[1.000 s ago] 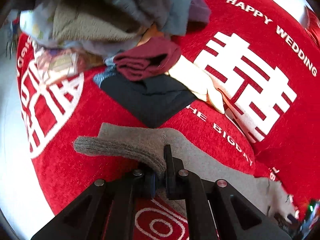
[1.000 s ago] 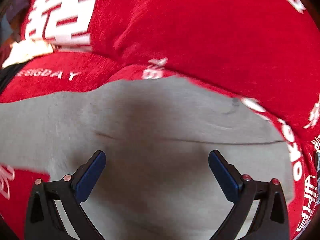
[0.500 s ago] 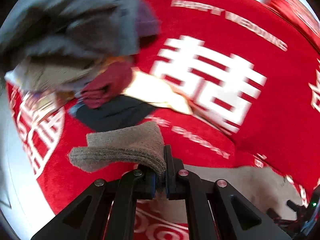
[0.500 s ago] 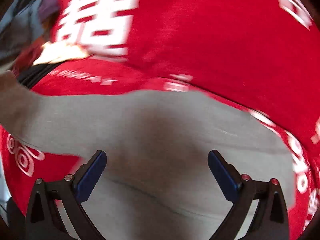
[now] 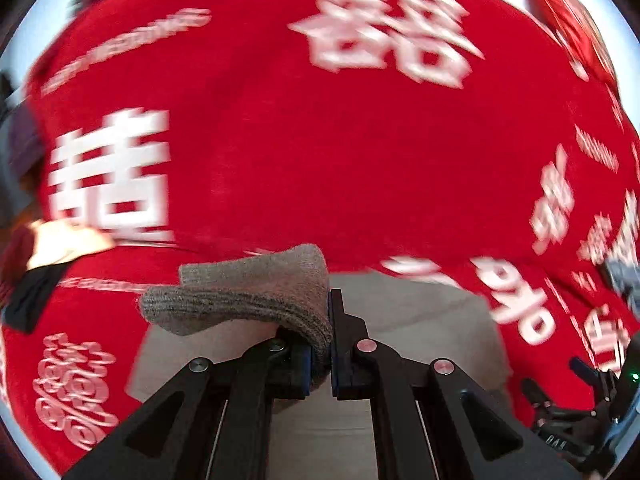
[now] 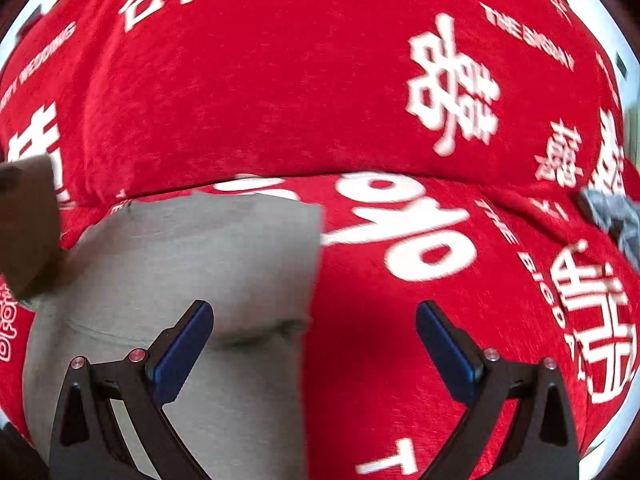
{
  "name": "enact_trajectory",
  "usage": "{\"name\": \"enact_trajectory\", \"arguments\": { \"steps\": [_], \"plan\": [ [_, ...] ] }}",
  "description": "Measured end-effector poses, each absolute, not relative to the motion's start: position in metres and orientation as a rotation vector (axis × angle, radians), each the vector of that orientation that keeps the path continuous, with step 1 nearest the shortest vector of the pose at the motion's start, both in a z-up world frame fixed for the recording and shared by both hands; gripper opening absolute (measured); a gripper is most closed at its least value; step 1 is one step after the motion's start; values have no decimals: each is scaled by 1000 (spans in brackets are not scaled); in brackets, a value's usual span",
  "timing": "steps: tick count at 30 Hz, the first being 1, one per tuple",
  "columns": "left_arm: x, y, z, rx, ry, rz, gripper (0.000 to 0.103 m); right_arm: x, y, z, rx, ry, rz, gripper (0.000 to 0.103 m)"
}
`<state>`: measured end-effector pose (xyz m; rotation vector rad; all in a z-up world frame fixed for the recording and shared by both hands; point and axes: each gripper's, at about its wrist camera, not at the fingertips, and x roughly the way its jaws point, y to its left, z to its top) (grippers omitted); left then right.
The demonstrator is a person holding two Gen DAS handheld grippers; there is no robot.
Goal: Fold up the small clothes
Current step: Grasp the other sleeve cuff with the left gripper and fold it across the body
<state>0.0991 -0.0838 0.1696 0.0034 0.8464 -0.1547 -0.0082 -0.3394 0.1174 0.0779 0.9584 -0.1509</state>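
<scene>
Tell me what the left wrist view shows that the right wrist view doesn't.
Only the left wrist view shows the left claw shut on the knitted end of the grey sock, plus a black cloth at the left edge. Only the right wrist view shows the right claw open and empty. Both show the flat grey sock and the red printed blanket.

The red cloth spread over the surface carries white print all over: large double-happiness characters, one standing clear toward the right in the right wrist view. Along its upper right edge there I can read "THE BIG DAY", and the same words run down the lower right, partly cut off. In the left wrist view the small lines on the cloth are too blurred to read, though the big characters still show.
</scene>
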Motion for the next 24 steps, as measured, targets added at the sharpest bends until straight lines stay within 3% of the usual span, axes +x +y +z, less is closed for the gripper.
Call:
{"name": "enact_trajectory", "arguments": {
  "steps": [5, 10, 18, 24],
  "plan": [
    [109, -191, 95, 149, 989, -203, 7, -23, -367, 90, 146, 997, -178, 101],
    [107, -214, 45, 140, 1142, -236, 7, -36, -380, 82, 178, 996, -160, 101],
    [98, -209, 49, 234, 1265, -295, 7, -39, -377, 87, 259, 958, -109, 101],
    [83, -160, 62, -179, 1227, -464, 7, -40, -359, 94, 245, 944, -79, 101]
  ]
}}
